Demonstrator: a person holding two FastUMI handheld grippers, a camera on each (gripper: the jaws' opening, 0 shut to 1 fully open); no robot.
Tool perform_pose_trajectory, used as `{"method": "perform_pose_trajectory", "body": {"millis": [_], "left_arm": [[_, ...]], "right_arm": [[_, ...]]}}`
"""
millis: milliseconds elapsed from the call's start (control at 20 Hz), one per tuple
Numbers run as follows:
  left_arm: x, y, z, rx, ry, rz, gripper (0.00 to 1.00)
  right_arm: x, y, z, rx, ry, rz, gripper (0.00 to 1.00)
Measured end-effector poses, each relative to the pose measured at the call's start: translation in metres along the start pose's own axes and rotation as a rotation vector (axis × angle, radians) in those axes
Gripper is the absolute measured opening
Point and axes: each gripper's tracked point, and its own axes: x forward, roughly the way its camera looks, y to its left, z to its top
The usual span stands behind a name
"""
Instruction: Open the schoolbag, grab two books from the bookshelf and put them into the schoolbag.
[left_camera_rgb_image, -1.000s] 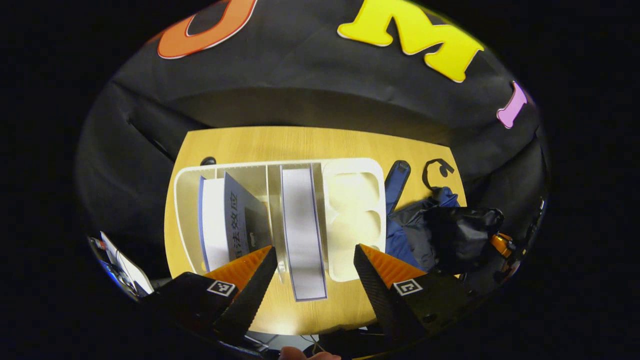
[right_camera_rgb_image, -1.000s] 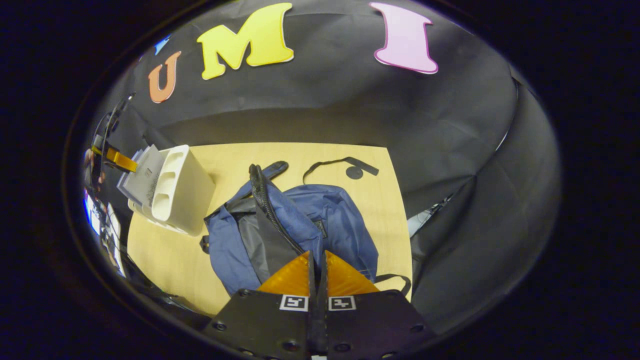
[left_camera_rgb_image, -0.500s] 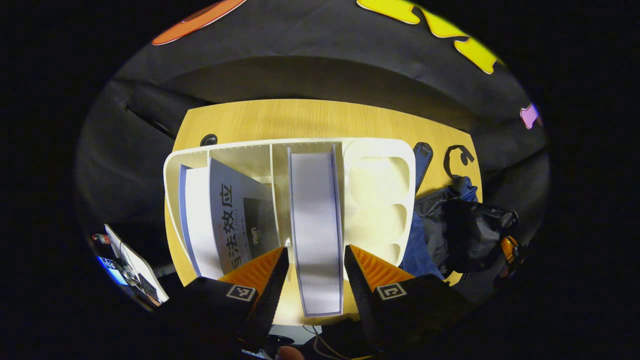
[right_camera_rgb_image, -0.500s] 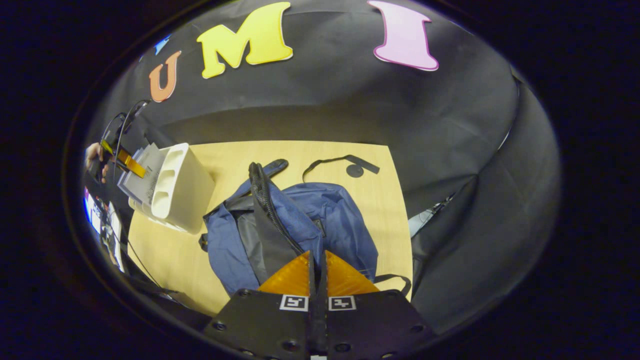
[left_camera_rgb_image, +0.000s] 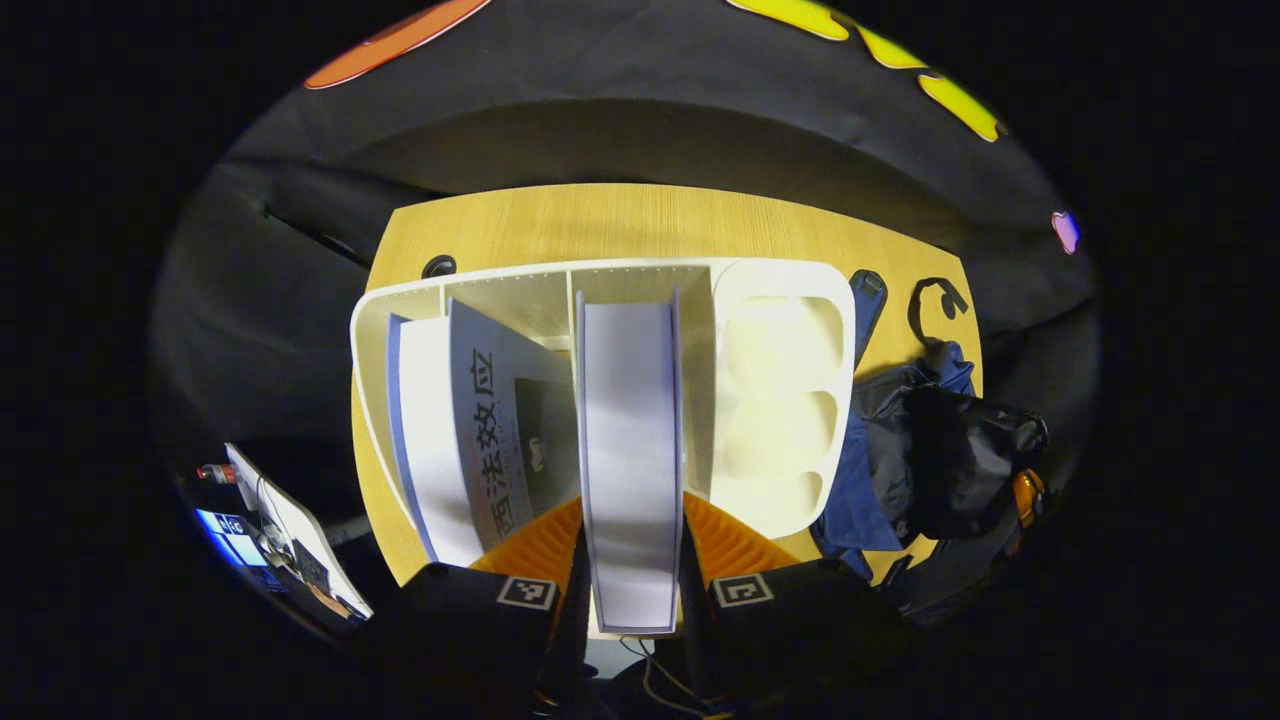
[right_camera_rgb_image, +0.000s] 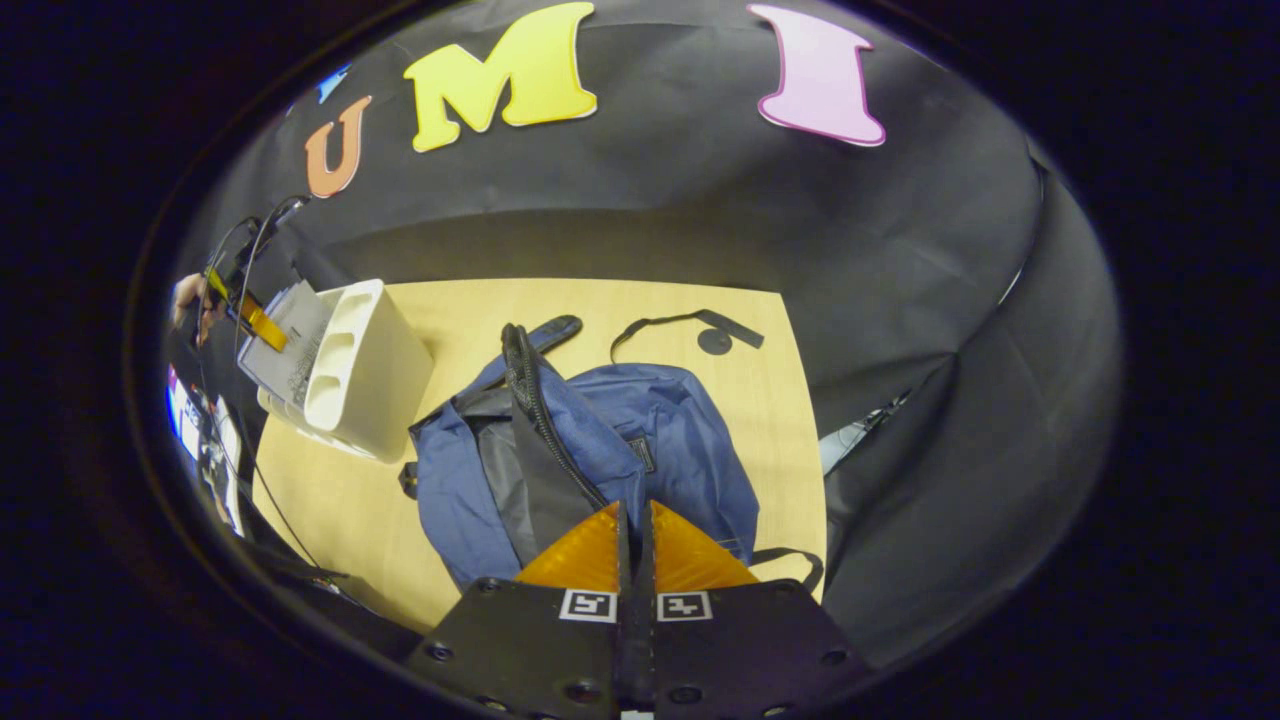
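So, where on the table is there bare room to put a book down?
Bare wood lies behind the bookshelf up to the table's far edge, in front of the bookshelf beside the schoolbag, and along the right edge. The middle is crowded: the schoolbag with its straps lies close by the bookshelf.

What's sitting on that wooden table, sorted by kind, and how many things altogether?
Books: 2, one thick book gripped by the left hand-held gripper, one leaning book in the next compartment.
Bookshelf: 1.
Schoolbag: 1, blue, unzipped.
Total: 4.
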Motion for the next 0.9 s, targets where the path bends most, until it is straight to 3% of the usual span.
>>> {"method": "perform_pose_trajectory", "body": {"millis": [300,550,600,700,750,800,900], "left_arm": [[-0.062,0.016,-0.038,0.006,-0.039,-0.032,0.40],[-0.128,0.003,-0.065,-0.047,-0.124,-0.135,0.40],[-0.140,0.003,-0.071,-0.049,-0.150,-0.154,0.39],[-0.161,0.000,-0.078,-0.041,-0.198,-0.190,0.43],[-0.169,-0.003,-0.082,-0.037,-0.219,-0.206,0.39],[-0.176,-0.007,-0.085,-0.030,-0.237,-0.224,0.43],[-0.183,-0.022,-0.089,-0.016,-0.279,-0.278,0.38]], "right_arm": [[-0.005,0.006,-0.001,-0.024,-0.013,0.000,0.00],[-0.010,0.013,-0.005,-0.046,-0.019,0.003,0.03],[-0.010,0.014,-0.005,-0.049,-0.019,0.002,0.00],[-0.012,0.018,-0.004,-0.051,-0.022,0.002,0.00],[-0.014,0.019,-0.003,-0.054,-0.024,0.002,0.00],[-0.014,0.020,-0.005,-0.058,-0.021,0.002,0.00],[-0.016,0.023,-0.003,-0.050,-0.024,0.003,0.00]]}}
